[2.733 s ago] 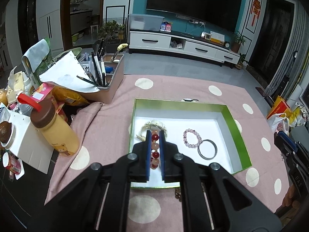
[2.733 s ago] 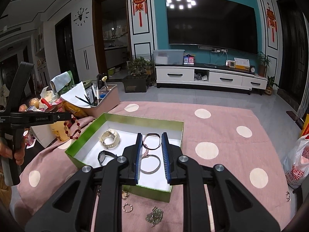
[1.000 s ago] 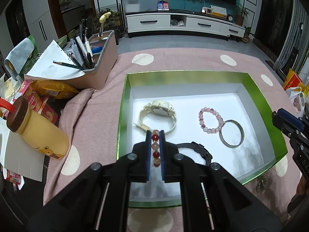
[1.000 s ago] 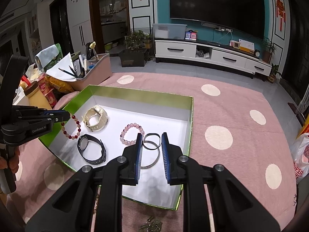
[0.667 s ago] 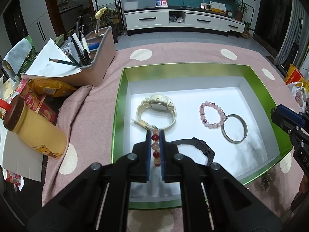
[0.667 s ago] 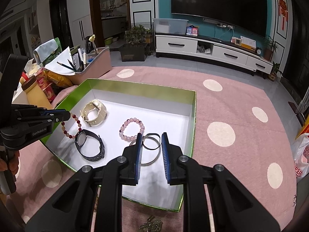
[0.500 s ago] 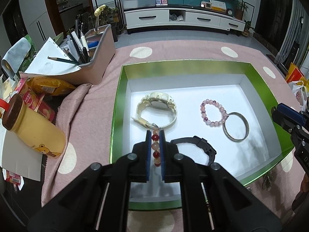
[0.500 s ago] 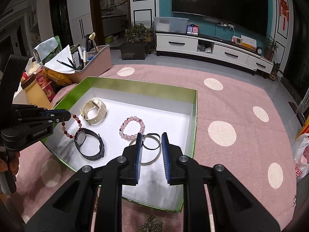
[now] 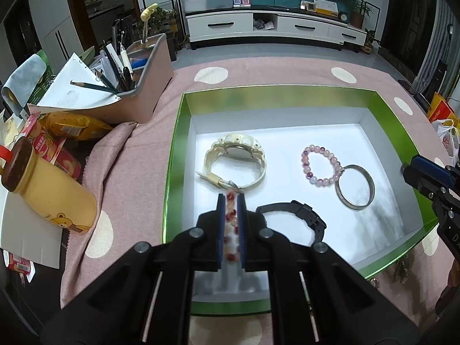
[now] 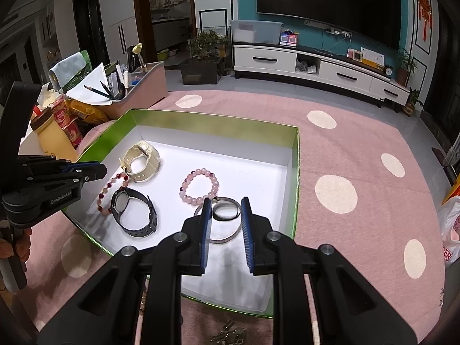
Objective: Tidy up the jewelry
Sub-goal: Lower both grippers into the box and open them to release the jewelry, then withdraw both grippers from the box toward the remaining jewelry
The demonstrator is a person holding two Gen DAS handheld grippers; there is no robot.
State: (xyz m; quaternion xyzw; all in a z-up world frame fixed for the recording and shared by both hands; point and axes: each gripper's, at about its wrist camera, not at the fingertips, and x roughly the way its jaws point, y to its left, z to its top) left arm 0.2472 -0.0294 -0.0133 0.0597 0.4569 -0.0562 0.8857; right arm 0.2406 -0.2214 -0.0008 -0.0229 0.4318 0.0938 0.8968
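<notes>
The left claw [image 9: 231,227] is pinching a red-and-peach bead bracelet [image 10: 110,191], which dangles over the left front part of the green box [image 9: 172,155]. Over the last couple of seconds the box has come much closer under both claws: before, the beads hung above its near edge, and now their lowest beads look to be at or just above the white floor, beside the cream watch [image 9: 235,159] and the black watch [image 10: 133,212]. In the left view the beads are blurred, so they seem to be swinging.

The right claw [image 10: 225,231] is slightly spread and, as far as I can see, empty; it hangs over the silver bangle [image 9: 355,187], just beside the pink bracelet [image 9: 319,165].

By my reading, the drop is about due: letting go here should land the beads clear of the watches. A few small pieces [image 10: 230,335] lie outside on the pink table cloth [image 10: 345,149] by the box's near edge, so more sorting remains.
</notes>
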